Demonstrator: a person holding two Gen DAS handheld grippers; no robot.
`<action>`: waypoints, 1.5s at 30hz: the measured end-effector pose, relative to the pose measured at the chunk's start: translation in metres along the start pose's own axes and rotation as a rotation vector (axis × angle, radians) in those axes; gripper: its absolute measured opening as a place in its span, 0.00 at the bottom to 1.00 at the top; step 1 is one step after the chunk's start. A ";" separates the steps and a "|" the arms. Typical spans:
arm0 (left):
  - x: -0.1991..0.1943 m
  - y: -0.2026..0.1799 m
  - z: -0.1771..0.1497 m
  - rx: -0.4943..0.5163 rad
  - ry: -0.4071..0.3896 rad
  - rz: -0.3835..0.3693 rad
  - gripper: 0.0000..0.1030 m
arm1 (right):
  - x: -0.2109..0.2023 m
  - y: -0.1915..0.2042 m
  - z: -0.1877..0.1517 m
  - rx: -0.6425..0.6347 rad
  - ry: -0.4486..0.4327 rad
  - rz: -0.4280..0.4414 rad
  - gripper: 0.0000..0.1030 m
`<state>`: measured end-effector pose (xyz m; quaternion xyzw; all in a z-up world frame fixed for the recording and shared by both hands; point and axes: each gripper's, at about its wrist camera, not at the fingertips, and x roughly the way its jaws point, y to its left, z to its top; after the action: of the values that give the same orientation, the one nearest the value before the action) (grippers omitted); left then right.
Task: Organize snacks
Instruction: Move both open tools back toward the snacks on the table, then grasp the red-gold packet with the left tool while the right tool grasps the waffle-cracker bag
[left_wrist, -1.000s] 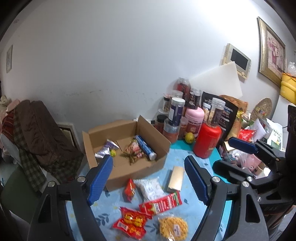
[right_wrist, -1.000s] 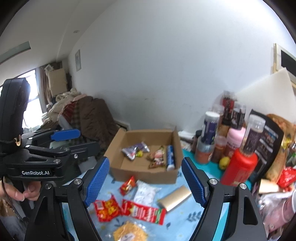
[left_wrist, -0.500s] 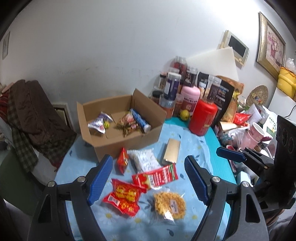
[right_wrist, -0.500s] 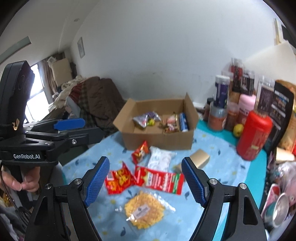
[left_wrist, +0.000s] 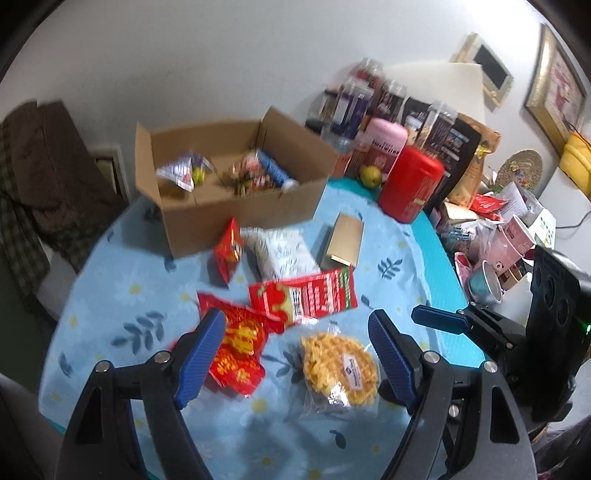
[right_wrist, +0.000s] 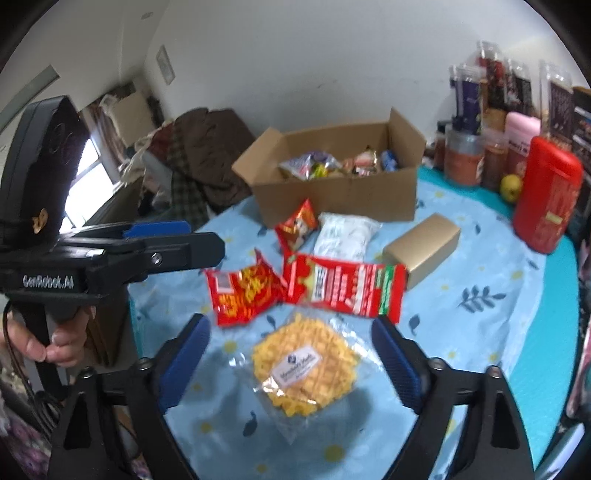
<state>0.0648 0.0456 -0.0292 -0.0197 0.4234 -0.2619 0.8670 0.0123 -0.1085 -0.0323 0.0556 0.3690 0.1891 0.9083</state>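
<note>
An open cardboard box (left_wrist: 236, 206) (right_wrist: 332, 199) with several snacks inside stands at the back of the blue flowered cloth. In front of it lie a small red pack (left_wrist: 229, 251), a white pack (left_wrist: 280, 251), a gold box (left_wrist: 345, 240), a long red pack (left_wrist: 303, 295), a crinkled red pack (left_wrist: 240, 343) and a yellow waffle snack (left_wrist: 340, 365) (right_wrist: 306, 373) in a clear bag. My left gripper (left_wrist: 295, 354) hovers open over the crinkled pack and the waffle. My right gripper (right_wrist: 291, 358) hangs above the waffle, its jaws opening, touching nothing.
A red canister (left_wrist: 410, 188), a pink bottle, tall jars and a green fruit (left_wrist: 370, 176) crowd the back right. Pink cups (left_wrist: 513, 240) and clutter line the right edge. Brown clothes (left_wrist: 48, 166) hang at the left. A hand (right_wrist: 55, 343) holds the left gripper's handle.
Both grippers have sunk toward the table and tipped downward, so the loose snacks now lie close under them. The right jaws have spread wider.
</note>
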 end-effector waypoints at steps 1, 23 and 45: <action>0.003 0.002 -0.002 -0.010 0.010 -0.007 0.78 | 0.003 -0.001 -0.003 -0.002 0.008 0.007 0.89; 0.061 0.044 -0.008 -0.063 0.125 0.087 0.78 | 0.089 -0.001 -0.017 -0.280 0.317 0.037 1.00; 0.111 0.049 -0.015 0.003 0.269 0.053 0.84 | 0.103 -0.024 -0.009 -0.188 0.318 -0.029 0.99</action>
<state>0.1314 0.0380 -0.1317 0.0280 0.5358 -0.2400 0.8090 0.0812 -0.0917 -0.1112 -0.0653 0.4893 0.2163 0.8423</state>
